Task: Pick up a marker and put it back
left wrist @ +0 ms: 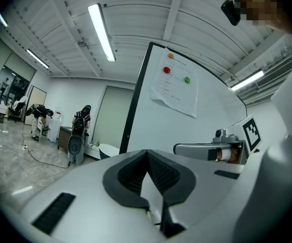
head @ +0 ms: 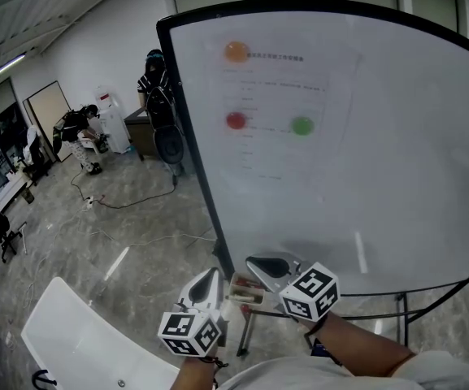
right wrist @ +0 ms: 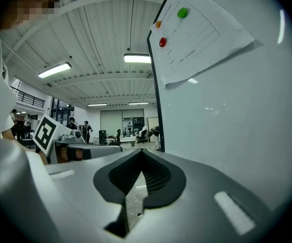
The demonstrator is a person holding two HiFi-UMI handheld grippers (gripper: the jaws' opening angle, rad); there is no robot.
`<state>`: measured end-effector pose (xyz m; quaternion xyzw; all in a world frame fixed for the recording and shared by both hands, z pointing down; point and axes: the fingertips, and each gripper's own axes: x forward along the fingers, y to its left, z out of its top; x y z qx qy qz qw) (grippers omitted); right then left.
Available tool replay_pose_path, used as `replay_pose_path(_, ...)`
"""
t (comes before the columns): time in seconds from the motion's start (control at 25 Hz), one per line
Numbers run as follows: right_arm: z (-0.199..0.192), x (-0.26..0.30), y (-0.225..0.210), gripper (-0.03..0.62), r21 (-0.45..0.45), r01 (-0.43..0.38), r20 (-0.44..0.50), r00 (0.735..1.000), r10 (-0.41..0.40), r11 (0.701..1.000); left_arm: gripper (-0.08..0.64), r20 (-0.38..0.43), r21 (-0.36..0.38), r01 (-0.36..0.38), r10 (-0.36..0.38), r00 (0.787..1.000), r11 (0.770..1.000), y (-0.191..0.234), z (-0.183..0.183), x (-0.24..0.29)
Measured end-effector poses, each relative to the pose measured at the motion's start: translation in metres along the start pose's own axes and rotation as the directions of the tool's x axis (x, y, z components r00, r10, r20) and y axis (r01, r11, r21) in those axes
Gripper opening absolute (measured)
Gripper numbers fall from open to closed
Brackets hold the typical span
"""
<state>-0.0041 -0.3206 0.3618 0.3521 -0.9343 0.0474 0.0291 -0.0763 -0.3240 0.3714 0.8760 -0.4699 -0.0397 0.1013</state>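
Note:
No marker shows in any view. In the head view my left gripper [head: 210, 278] and right gripper [head: 256, 263] hang low in front of the whiteboard [head: 397, 177], close to the person's body. Both are shut with nothing between the jaws. In the left gripper view the left gripper [left wrist: 147, 155] has its jaws pressed together, pointing up at the board's black edge [left wrist: 134, 105]. In the right gripper view the right gripper [right wrist: 140, 153] is likewise closed. A small brown and white object [head: 246, 291] lies between the two grippers; I cannot tell what it is.
A sheet of paper [head: 287, 112] is pinned to the board by orange [head: 236, 51], red [head: 235, 120] and green [head: 301, 125] magnets. The board's metal stand [head: 405, 307] is below right. A white chair [head: 88, 340] sits lower left. People and cables are far off on the left.

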Motion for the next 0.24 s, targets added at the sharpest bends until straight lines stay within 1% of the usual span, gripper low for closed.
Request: replay_pose_path(0.24, 0.0046, -0.0005, 0.0036, 0.002, 0.006, -0.012, 0.005, 1.000, 0.012, 1.000, 0.002, -0.001, 0.000, -0.003, 0.003, 1.000, 1.000, 0.0007, 0.0007, 0.0001)
